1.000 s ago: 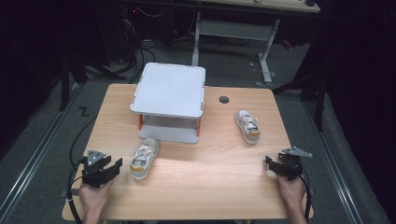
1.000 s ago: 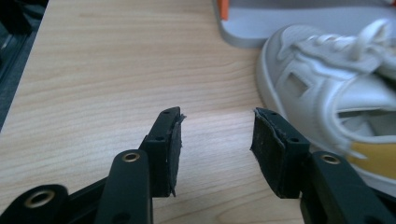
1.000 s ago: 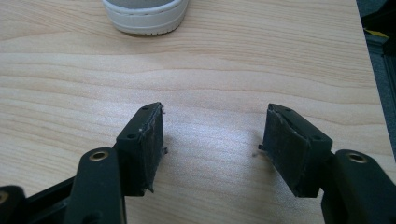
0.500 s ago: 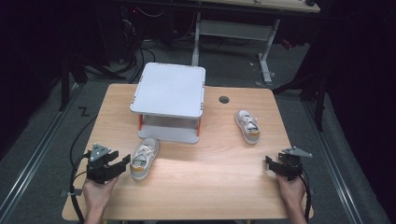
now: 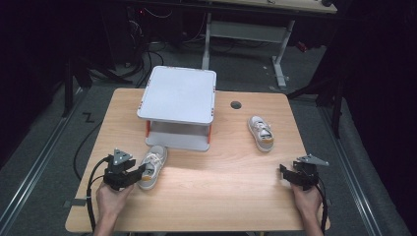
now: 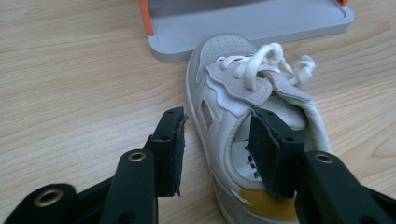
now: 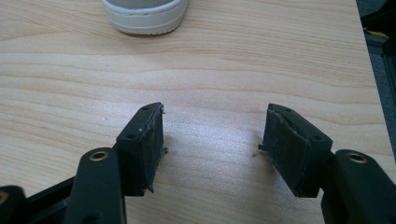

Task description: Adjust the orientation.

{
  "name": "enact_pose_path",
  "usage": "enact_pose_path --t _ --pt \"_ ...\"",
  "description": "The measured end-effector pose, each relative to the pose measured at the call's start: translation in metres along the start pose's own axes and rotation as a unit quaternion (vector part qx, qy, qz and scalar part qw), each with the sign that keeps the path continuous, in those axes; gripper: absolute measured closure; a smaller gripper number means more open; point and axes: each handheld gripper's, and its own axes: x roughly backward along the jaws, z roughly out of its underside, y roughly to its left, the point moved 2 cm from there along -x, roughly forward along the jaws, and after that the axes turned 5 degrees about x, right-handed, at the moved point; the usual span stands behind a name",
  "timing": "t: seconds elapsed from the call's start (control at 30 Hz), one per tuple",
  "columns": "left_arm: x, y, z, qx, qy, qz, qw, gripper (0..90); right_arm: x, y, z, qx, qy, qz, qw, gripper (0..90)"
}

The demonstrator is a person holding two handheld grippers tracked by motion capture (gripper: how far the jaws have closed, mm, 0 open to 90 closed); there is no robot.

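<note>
left gripper (image 6: 215, 144) straddling near shoe (image 5: 151, 166) side wall at lower left of high view, jaws closing, not yet pressing; shoe's long axis running ahead toward shelf (image 5: 178, 105). right gripper (image 7: 212, 149) resting open, lower right.

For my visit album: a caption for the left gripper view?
Left gripper closing around the side wall of a small white sneaker beside a grey rack.
</note>
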Motion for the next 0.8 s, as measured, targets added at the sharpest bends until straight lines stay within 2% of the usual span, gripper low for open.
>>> enact_pose_path --t 0.23,0.33,0.43,0.47,0.53,0.6,0.67,0.7,0.8 --pt "-0.006 -0.002 -0.002 -0.015 0.011 0.008 0.9998 55.8 0.0 0.0 0.0 0.0 0.0 0.0 1.0 38.4" --pt "-0.012 -0.006 -0.002 -0.025 0.022 0.003 0.9994 57.4 0.0 0.0 0.0 0.0 0.0 0.0 1.0 38.4" --pt "-0.013 -0.006 -0.001 -0.021 0.019 0.005 0.9996 60.5 0.0 0.0 0.0 0.0 0.0 0.0 1.0 38.4" --pt "-0.012 -0.005 -0.001 -0.015 0.012 0.003 0.9998 65.6 0.0 0.0 0.0 0.0 0.0 0.0 1.0 38.4" --pt "-0.011 -0.004 -0.001 -0.016 0.01 0.002 0.9998 66.8 0.0 0.0 0.0 0.0 0.0 0.0 1.0 38.4" --pt "-0.01 -0.005 -0.001 -0.022 0.008 -0.01 0.9997 72.7 0.0 0.0 0.0 0.0 0.0 0.0 1.0 38.4" --pt "-0.009 -0.005 -0.001 -0.023 0.006 -0.015 0.9996 74.1 0.0 0.0 0.0 0.0 0.0 0.0 1.0 38.4" --pt "-0.009 -0.004 -0.001 -0.02 0.004 -0.018 0.9996 79.4 0.0 0.0 0.0 0.0 0.0 0.0 1.0 38.4" --pt "-0.007 -0.003 -0.001 -0.009 0.0 -0.023 0.9997 82.0 0.0 0.0 0.0 0.0 0.0 0.0 1.0 38.4"
